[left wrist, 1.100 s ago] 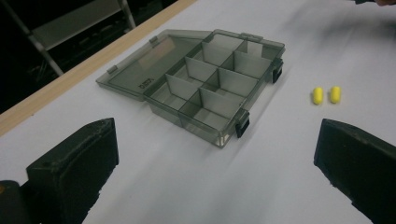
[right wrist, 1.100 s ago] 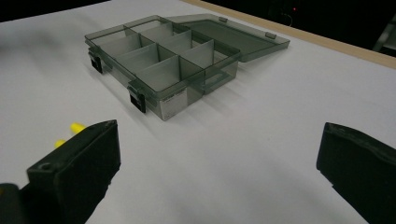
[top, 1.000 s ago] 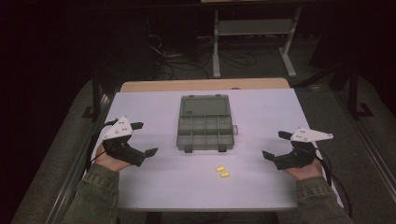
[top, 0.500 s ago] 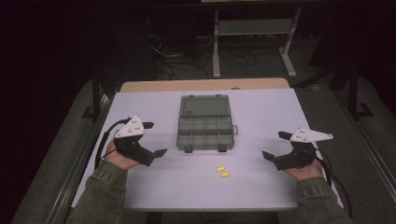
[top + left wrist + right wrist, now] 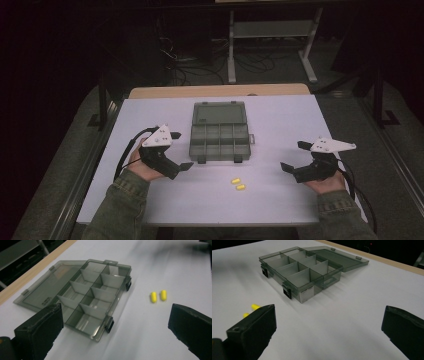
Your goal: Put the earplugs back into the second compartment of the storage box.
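Note:
A smoky clear compartment box point(image 5: 220, 142) lies at the table's middle, its lid point(image 5: 219, 112) folded open away from me and its cells empty. Two yellow capsules point(image 5: 237, 184) rest on the table just in front of it. My left gripper point(image 5: 181, 150) hovers open right beside the box's left front corner, holding nothing. In the left gripper view the box point(image 5: 95, 295) and the capsules point(image 5: 157, 296) lie ahead of the wide-apart jaws. My right gripper point(image 5: 291, 156) is open and empty, well right of the box. In the right gripper view the capsules point(image 5: 252, 310) peek past the left jaw.
The white tabletop point(image 5: 280, 120) has a wooden strip point(image 5: 215, 90) along its far edge. Beyond it stand a metal rack point(image 5: 272, 35) and floor cables point(image 5: 200, 65) in the dark. Bare table lies between the box and the right gripper.
My left gripper has moved right, from the table's left side up to the box's left front corner. The right gripper, box and capsules have stayed put.

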A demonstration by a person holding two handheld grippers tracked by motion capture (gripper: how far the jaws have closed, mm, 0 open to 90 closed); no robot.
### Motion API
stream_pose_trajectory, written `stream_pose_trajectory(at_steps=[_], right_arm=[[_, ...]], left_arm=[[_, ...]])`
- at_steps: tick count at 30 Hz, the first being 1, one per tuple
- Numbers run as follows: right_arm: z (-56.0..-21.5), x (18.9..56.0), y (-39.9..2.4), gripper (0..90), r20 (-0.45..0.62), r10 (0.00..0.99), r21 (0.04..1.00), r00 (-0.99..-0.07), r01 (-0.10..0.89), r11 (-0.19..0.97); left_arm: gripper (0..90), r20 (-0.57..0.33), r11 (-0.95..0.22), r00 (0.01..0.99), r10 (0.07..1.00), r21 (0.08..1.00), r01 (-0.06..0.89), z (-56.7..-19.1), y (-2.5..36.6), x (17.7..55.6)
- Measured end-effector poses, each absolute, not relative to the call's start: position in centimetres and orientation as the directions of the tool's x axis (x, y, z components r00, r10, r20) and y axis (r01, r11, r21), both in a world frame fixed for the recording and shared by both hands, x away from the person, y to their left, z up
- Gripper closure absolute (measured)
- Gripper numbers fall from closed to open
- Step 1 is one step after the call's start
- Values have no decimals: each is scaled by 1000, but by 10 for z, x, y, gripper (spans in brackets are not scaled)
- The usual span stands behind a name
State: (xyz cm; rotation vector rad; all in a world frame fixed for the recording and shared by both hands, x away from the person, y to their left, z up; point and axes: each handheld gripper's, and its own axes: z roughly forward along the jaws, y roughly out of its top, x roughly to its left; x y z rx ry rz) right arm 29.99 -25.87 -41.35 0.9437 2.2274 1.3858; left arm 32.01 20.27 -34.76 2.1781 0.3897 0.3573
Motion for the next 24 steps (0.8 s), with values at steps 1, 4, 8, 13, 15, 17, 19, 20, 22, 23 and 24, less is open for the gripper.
stream_pose_trajectory(at_steps=[1,4,8,13,15,17,19,20,22,23,24], right_arm=[[-414,300,-259,0,50,696,887,-716,352,298],[-414,300,-259,0,49,696,887,-716,352,300],[-413,300,-259,0,49,696,888,-716,350,298],[-413,300,-259,0,46,697,888,-716,348,299],[-413,300,-260,0,46,697,888,-716,349,300],[-413,300,-260,0,46,698,888,-715,349,299],[-413,300,-260,0,45,698,889,-714,348,299],[-413,300,-260,0,44,698,889,-715,348,299],[-413,300,-260,0,45,698,888,-715,348,300],[-413,300,-260,0,44,697,888,-715,348,300],[-414,300,-259,0,46,697,888,-716,349,300]], left_arm=[[0,112,-571,914,391,808,145,-348,199,321],[0,114,-580,919,377,803,138,-348,193,322],[0,115,-593,927,356,795,129,-350,185,323],[0,113,-611,935,337,782,126,-354,175,324],[0,115,-616,936,333,778,124,-355,174,324],[0,116,-620,939,325,775,119,-356,170,325],[0,118,-625,942,315,773,112,-356,166,325],[0,116,-624,944,309,774,109,-357,162,325],[0,115,-625,947,301,774,105,-357,158,326],[0,115,-625,948,297,774,102,-358,156,326],[0,113,-624,949,293,775,101,-358,154,327]])
